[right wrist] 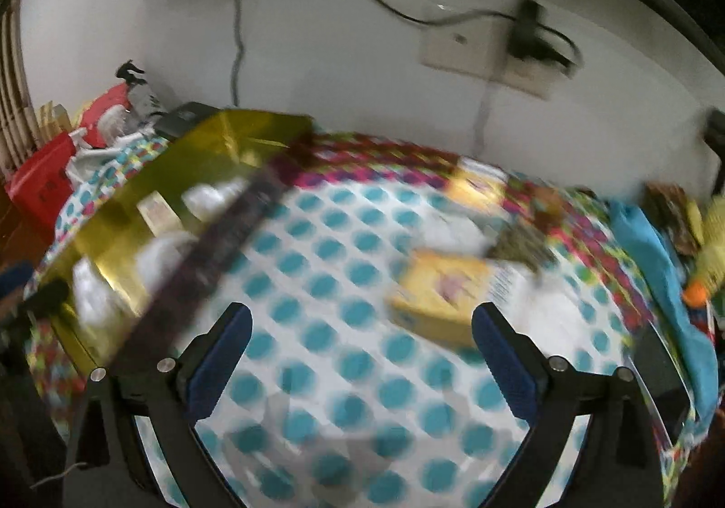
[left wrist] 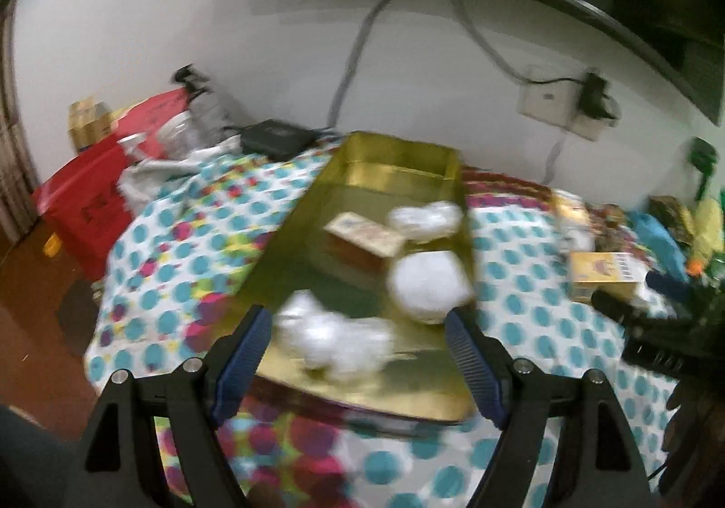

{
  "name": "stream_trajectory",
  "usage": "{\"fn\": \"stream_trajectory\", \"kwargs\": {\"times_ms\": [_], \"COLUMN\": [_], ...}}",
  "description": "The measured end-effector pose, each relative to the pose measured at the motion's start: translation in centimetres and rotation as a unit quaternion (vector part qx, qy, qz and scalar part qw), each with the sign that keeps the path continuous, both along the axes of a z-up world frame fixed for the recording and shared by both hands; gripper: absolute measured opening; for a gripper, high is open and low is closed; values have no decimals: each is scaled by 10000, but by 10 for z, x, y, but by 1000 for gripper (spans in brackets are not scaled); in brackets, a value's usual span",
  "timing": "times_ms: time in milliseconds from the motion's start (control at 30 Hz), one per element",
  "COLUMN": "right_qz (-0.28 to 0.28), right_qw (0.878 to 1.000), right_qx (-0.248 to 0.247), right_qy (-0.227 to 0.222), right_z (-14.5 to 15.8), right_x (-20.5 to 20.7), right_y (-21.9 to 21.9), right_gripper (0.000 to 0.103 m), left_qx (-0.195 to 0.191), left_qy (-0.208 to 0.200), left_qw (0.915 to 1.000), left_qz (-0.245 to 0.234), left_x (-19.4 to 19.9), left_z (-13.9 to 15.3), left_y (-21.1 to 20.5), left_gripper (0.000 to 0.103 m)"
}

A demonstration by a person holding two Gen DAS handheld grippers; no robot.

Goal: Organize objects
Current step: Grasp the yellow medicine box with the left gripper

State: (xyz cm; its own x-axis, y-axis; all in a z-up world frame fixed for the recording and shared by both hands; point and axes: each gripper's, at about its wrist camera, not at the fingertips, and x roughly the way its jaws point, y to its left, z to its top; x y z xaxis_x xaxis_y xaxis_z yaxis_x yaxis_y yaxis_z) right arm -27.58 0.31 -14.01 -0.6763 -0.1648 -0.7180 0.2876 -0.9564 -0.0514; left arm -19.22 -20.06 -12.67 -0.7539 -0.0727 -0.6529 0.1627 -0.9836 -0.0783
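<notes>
Looking along the left gripper (left wrist: 358, 354), the fingers stand apart with nothing pressed between them, hovering at the near end of a gold tray (left wrist: 299, 245) that lies on a bed with a dotted sheet (left wrist: 181, 263). Three white wrapped bundles sit in the tray: one close to the fingers (left wrist: 331, 340), one by the right finger (left wrist: 428, 283) and one further back (left wrist: 426, 218), with a small flat box (left wrist: 364, 234) beside them. The bundles look soft and light, likely crinkly wrap that gives under pressure, so a gentle pinch across the middle should do. The tray looks thin and stiff with a glossy, probably slippery surface; its raised rim is the likeliest place to hold it. A yellow carton (left wrist: 602, 274) lies on the sheet to the right, well apart from the tray.

From the right wrist view, which is heavily blurred, the right gripper (right wrist: 360, 354) has its fingers wide apart and empty over bare sheet. The yellow carton (right wrist: 446, 295) lies just ahead, near the right finger. It looks like light cardboard, stiff enough to be squeezed across its narrower sides without crushing. The gold tray (right wrist: 136, 200) sits off to the left, with a dark patterned strip (right wrist: 226, 236) along its near edge; what that strip is cannot be told.
</notes>
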Motion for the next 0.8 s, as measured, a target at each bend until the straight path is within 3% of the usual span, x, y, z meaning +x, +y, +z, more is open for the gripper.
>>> {"fn": "stream_trajectory", "kwargs": {"times_ms": [100,333,467,533,667,800], "right_qz": [-203,-542,-671,-747,-858,-863], "right_qw": [9998,9985,9976,9969,9956,9953], "right_qx": [18,-71,-134,-204,-321,-353], "right_qy": [-14,-93,-116,-150,-211,-263], "right_z": [-10,-18,-19,-21,-26,-33], "right_x": [9,11,9,7,2,-4], "right_y": [40,104,127,139,156,163], "right_gripper": [98,99,99,100,100,100], "left_qx": [77,102,-289,-419,-154,-176], "left_qy": [100,-118,-173,-179,-501,-566], "left_qw": [9990,9915,9839,9821,9830,9818], "left_qz": [-424,-1291,-1757,-1828,-1758,-1804], "left_x": [-8,-52,-84,-95,-121,-133], "left_z": [4,-3,-10,-13,-22,-29], "left_y": [34,123,176,189,204,219], "left_gripper": [83,84,85,86,89,89]}}
